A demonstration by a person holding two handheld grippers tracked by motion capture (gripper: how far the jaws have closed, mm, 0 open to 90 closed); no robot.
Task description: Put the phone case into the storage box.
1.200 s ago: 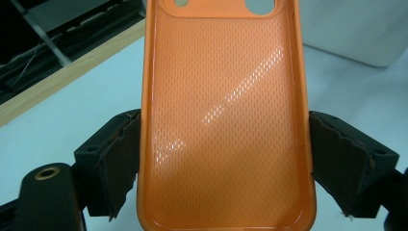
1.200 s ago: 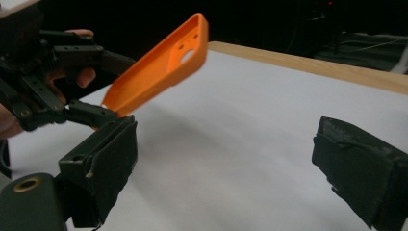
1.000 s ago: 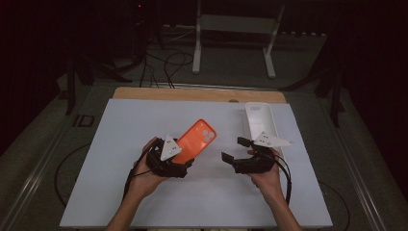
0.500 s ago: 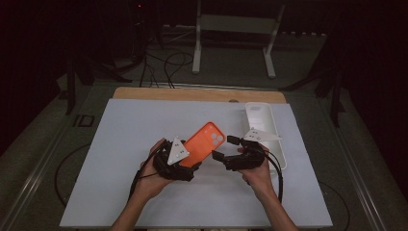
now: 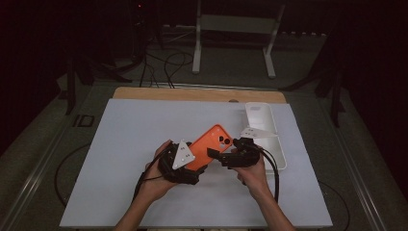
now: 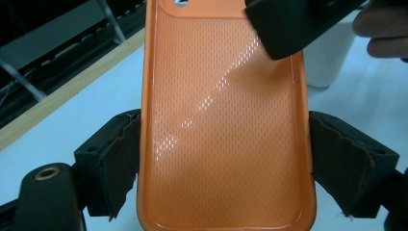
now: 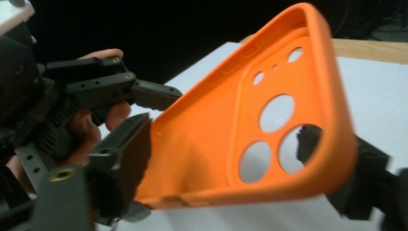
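Observation:
An orange phone case (image 5: 211,144) is held up over the white table mat, tilted, its camera holes toward the far right. My left gripper (image 5: 195,166) is shut on its lower end; in the left gripper view both pads press the orange phone case (image 6: 226,120) at its long sides. My right gripper (image 5: 217,155) comes from the right at the camera end. Its jaws have just been closing, and in the right gripper view both pads lie against the rims of the case (image 7: 240,120). The left gripper (image 7: 110,91) shows beyond it.
A white phone case (image 5: 265,132) lies open side up on the mat (image 5: 120,144) at the right, just behind my right hand. A wooden strip (image 5: 192,94) edges the far side of the table. A metal stand (image 5: 235,29) and cables are on the floor beyond.
Both hands have moved toward each other. The right gripper has come left from the white case to the orange case's camera end and narrowed its jaws on it.

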